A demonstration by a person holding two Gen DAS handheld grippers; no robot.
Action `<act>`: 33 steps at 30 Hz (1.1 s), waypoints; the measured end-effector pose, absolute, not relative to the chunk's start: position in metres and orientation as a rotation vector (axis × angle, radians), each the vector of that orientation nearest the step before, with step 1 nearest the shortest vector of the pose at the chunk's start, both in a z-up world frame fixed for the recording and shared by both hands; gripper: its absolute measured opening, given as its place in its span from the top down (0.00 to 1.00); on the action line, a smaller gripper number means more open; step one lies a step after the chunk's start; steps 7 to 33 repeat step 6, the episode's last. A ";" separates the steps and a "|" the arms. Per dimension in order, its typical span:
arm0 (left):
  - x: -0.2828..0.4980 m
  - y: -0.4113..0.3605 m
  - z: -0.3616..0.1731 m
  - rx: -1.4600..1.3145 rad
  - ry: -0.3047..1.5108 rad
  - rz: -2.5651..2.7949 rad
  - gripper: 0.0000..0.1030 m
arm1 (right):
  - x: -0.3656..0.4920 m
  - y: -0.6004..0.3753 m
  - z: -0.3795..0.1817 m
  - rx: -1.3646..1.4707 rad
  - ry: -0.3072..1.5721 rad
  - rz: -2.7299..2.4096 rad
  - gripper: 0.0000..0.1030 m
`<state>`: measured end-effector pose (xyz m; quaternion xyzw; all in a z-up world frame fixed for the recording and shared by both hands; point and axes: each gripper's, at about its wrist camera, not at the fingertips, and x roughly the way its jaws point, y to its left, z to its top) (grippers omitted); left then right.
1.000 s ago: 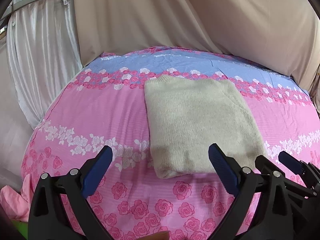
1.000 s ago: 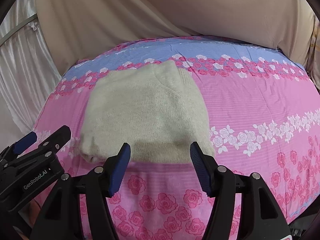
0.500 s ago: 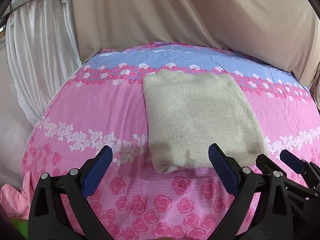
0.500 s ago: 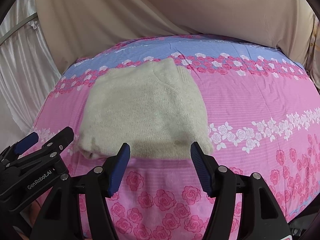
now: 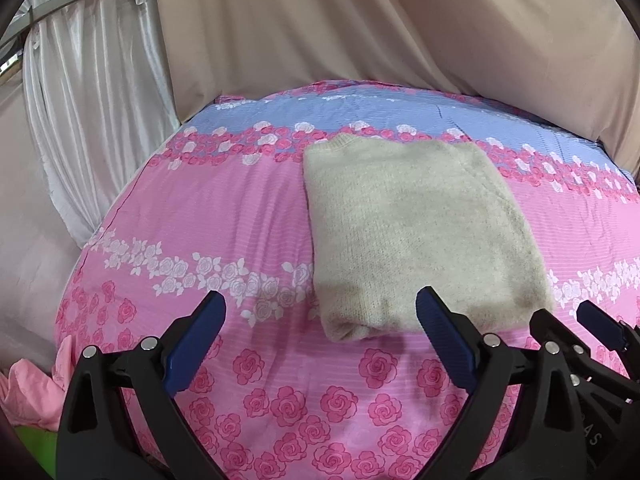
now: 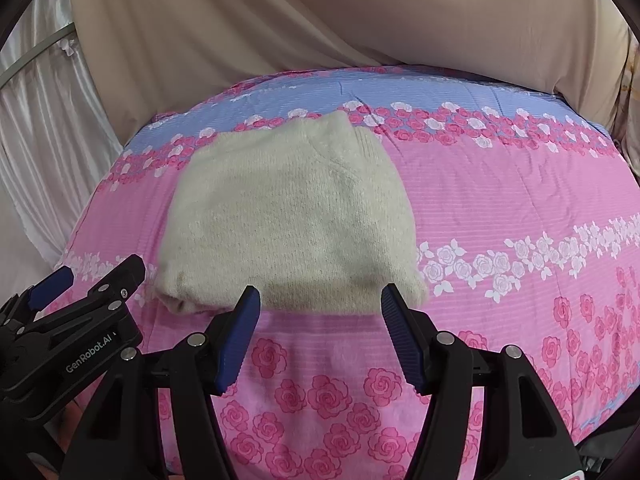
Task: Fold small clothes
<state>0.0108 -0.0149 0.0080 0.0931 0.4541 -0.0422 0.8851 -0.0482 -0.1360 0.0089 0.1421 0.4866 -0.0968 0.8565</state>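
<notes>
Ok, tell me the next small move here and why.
Probably draw both tools back and leave it: the cream sweater already lies folded in a neat rectangle on the floral bedsheet, and the left tool and right tool hang open, empty.

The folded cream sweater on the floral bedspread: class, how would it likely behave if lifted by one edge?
The folded cream sweater looks soft and fuzzy, so it would probably droop rather than hold its shape. Its stacked layers would likely unfold. The knit looks thick, so probably not slippery.
</notes>
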 end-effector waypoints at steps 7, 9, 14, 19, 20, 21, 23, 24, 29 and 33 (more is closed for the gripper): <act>0.008 -0.018 0.010 0.202 0.935 -0.106 0.10 | -0.048 -0.136 0.009 0.295 1.022 -0.200 0.40; 0.008 -0.018 0.010 0.202 0.935 -0.106 0.10 | -0.048 -0.136 0.009 0.295 1.022 -0.200 0.40; 0.008 -0.018 0.010 0.202 0.935 -0.106 0.10 | -0.048 -0.136 0.009 0.295 1.022 -0.200 0.40; 0.008 -0.018 0.010 0.202 0.935 -0.106 0.10 | -0.048 -0.136 0.009 0.295 1.022 -0.200 0.40; 0.008 -0.018 0.010 0.202 0.935 -0.106 0.10 | -0.048 -0.136 0.009 0.295 1.022 -0.200 0.40; 0.008 -0.018 0.010 0.202 0.935 -0.106 0.10 | -0.048 -0.136 0.009 0.295 1.022 -0.200 0.40; 0.008 -0.018 0.010 0.202 0.935 -0.106 0.10 | -0.048 -0.136 0.009 0.295 1.022 -0.200 0.40; 0.008 -0.018 0.010 0.202 0.935 -0.106 0.10 | -0.048 -0.136 0.009 0.295 1.022 -0.200 0.40; 0.008 -0.018 0.010 0.202 0.935 -0.106 0.10 | -0.048 -0.136 0.009 0.295 1.022 -0.200 0.40; 0.008 -0.018 0.010 0.202 0.935 -0.106 0.10 | -0.048 -0.136 0.009 0.295 1.022 -0.200 0.40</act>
